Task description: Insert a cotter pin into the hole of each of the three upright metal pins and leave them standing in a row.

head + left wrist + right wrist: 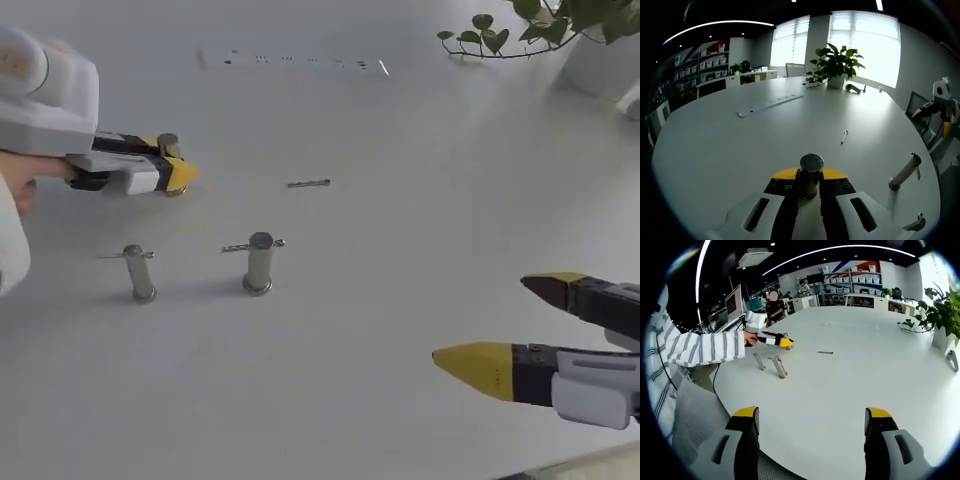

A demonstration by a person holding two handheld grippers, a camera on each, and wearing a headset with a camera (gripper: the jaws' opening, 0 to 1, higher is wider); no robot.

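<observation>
Quick rundown. Big white desk (420,150). Potted plant (530,25) sits at the far right corner and a power strip (290,60) lies along the far edge, both well apart from the work.

Left gripper (180,178) is at the far left of the head view, w/ a striped sleeve (695,347) behind it in the right gripper view. Its jaws are clenched on a metal pin (811,175). The pin stands upright right between the yellow tips, its round head poking up above them.

Nearer the person there's the first upright pin (139,272) w/ a first cotter pin (112,256) through its top. Beside it is the second upright pin (259,263) w/ a second cotter pin (235,247) through it too. Both stand on the desk, apart from each other and from the left jaws.

The loose cotter pin (308,183) lies flat on the desk, past the second upright pin and off to the right of the left jaws, not touching anything.

Right gripper (483,318) is down at the near right, jaws released and spread wide w/ only desk between them. It's well apart from all the pins. From its own cam the two upright pins stand in front of the left gripper, so they're between the two grippers.
</observation>
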